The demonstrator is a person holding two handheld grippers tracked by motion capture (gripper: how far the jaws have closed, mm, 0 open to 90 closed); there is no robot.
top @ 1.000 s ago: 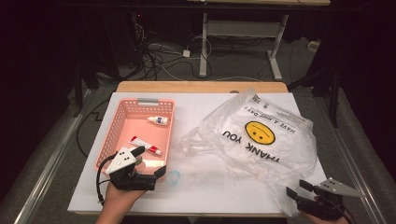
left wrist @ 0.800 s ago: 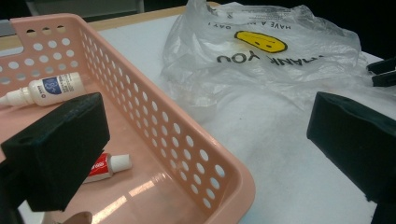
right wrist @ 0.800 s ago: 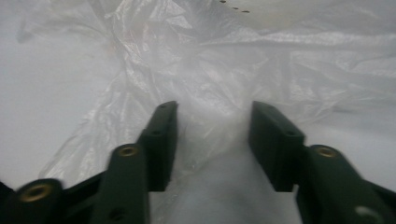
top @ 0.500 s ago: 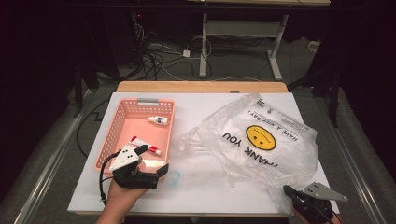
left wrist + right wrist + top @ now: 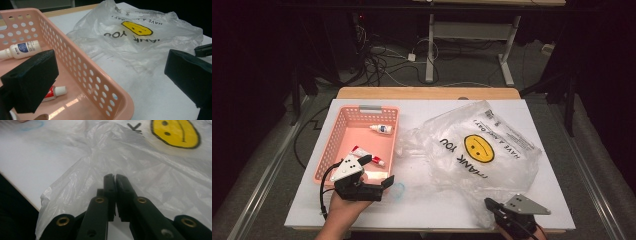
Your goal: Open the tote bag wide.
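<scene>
1. The left gripper (image 5: 382, 184) sits at the near right corner of the pink perforated basket (image 5: 337, 135), its jaws spread wide; in the left gripper view 1 jaw is over the basket floor and the other over the white table (image 5: 432, 210).
2. Inside the basket lie a small white bottle (image 5: 381, 129) with a blue label and a red-and-white tube (image 5: 368, 156), apart from each other.
3. A clear plastic bag (image 5: 482, 150) printed with a yellow smiley and "THANK YOU" lies crumpled to the basket's right.
4. The right gripper (image 5: 115, 178) is at the bag's near edge, jaws pressed together; whether film is pinched between them cannot be told.
</scene>
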